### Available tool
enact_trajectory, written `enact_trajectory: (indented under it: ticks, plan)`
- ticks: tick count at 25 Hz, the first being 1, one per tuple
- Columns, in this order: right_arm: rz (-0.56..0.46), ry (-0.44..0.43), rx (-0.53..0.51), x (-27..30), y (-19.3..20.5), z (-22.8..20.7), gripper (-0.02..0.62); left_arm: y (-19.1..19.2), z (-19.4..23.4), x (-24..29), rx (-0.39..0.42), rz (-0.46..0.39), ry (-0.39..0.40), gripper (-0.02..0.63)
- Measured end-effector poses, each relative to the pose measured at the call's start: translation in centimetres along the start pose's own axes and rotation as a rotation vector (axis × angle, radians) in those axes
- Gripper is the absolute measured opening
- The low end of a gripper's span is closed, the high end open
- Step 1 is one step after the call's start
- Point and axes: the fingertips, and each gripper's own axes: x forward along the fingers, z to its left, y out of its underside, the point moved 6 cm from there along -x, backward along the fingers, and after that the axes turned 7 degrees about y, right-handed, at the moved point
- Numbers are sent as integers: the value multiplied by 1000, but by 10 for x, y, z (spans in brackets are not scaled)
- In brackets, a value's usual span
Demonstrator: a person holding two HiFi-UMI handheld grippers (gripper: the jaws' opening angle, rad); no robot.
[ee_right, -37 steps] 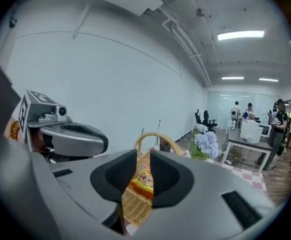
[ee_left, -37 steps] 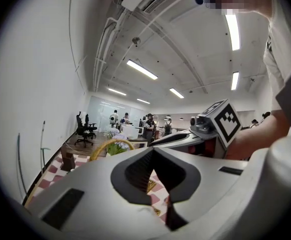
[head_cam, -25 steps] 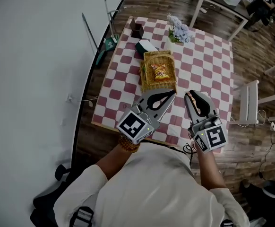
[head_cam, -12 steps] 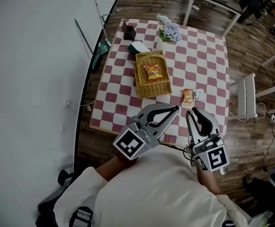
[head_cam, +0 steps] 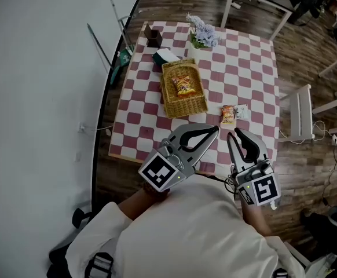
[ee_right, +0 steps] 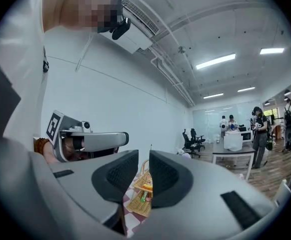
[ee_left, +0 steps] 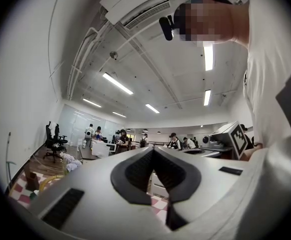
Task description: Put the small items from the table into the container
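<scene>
Checkered table (head_cam: 252,62) below me. My left gripper (head_cam: 216,130) has its tips together and holds nothing. My right gripper (head_cam: 234,133) stands narrowly apart, also holding nothing. Orange packet (head_cam: 228,114) and white sachet (head_cam: 242,112) lie just right of the wicker basket (head_cam: 186,104). Approach stage, I judge. Next: widen right jaws, drop onto the packet.

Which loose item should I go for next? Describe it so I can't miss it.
On the checkered table, find the wicker basket. Right of it in the head view lies a small orange snack packet. Unlike the orange packet inside the basket, it lies out on the table, beside a paler white packet.
</scene>
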Motion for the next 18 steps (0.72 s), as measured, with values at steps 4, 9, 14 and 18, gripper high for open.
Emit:
enact_trajectory:
  ticks: [4, 9, 14, 18]
  plan:
    - [32, 22, -2, 3, 13, -6, 87, 10, 5, 7, -19, 9, 4, 29]
    - [97, 37, -8, 15, 41, -19, 91, 33, 21, 19, 2, 16, 9, 29]
    - [191, 62, -5, 33, 86, -43, 94, 73, 44, 37, -20, 49, 16, 29]
    - [278, 110, -5, 49, 132, -69, 94, 115, 66, 55, -52, 85, 10, 29]
